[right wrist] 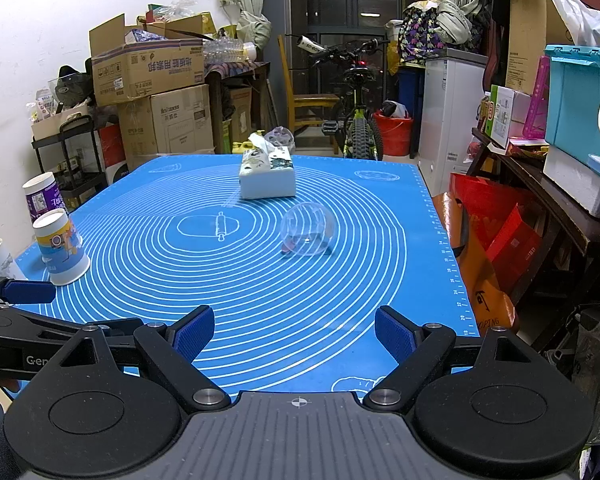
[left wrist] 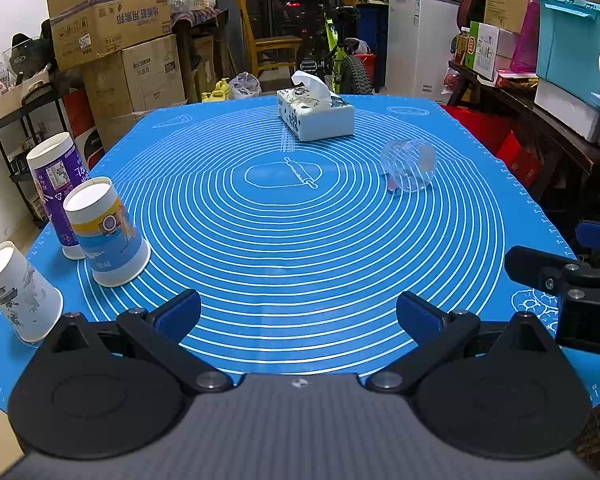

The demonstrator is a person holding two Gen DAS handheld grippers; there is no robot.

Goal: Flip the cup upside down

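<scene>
A clear plastic cup [left wrist: 410,164] lies on its side on the blue mat [left wrist: 300,240], right of centre; in the right wrist view the cup [right wrist: 308,234] lies ahead with its mouth facing me. My left gripper [left wrist: 298,316] is open and empty over the mat's near edge, far from the cup. My right gripper [right wrist: 294,334] is open and empty, also near the front edge, with the cup straight ahead. Part of the right gripper [left wrist: 560,276] shows at the right in the left wrist view.
Three paper cups stand upside down at the mat's left edge: a white one [left wrist: 18,292], a blue-and-yellow one [left wrist: 106,236] and a purple one [left wrist: 58,188]. A tissue box [left wrist: 314,114] sits at the far middle. Boxes, shelves and a bicycle surround the table.
</scene>
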